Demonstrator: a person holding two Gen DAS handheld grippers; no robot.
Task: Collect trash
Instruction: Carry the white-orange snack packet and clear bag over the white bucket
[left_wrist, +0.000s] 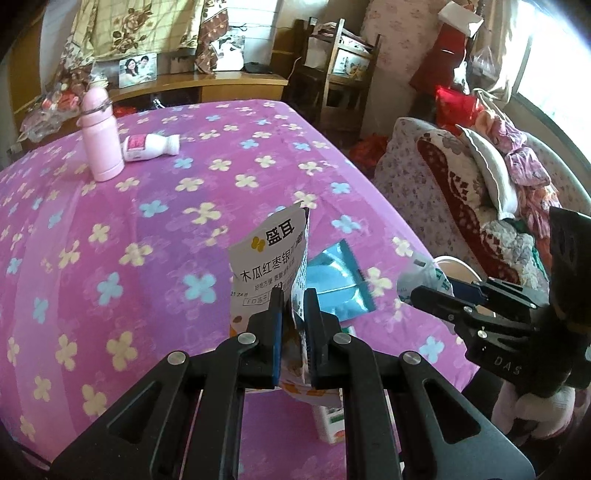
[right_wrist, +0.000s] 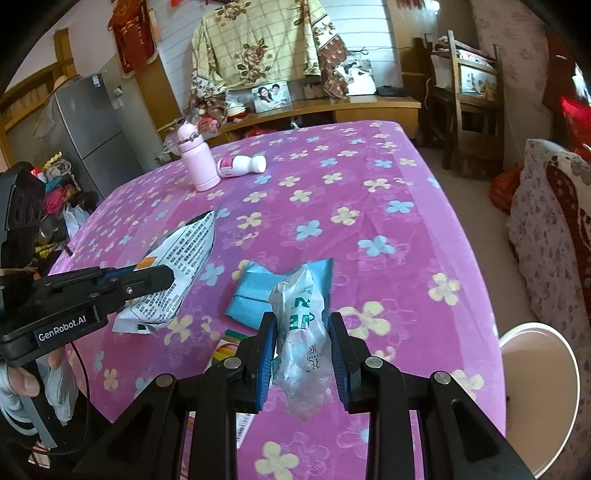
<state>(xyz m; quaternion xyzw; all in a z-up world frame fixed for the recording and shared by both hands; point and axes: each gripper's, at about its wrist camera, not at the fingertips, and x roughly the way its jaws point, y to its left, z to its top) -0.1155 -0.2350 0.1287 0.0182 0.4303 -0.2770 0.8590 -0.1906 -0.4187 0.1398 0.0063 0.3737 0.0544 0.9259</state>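
You hold one piece of trash in each gripper above the pink floral tablecloth (right_wrist: 369, 206), so both are ready to be carried to the white bin (right_wrist: 535, 376) that stands just off the cloth's right edge, probably the drop point.

The left gripper (left_wrist: 293, 299) pinches the white snack pouch (left_wrist: 267, 258) near its lower half; the pouch stands upright above the cloth, printed face toward the camera. The fingers are pressed almost together, with only the thin film between the blue pads.

The right gripper (right_wrist: 301, 328) clamps a crumpled clear plastic bag (right_wrist: 301, 332). Its fingers stand partly apart, held off by the bulk of the bag, and the blue pads press its sides.

Still on the cloth: a blue packet (right_wrist: 258, 295) directly beyond the bag, and a small white bottle (right_wrist: 242, 165) lying beside an upright pink flask (right_wrist: 197, 162) at the far side.
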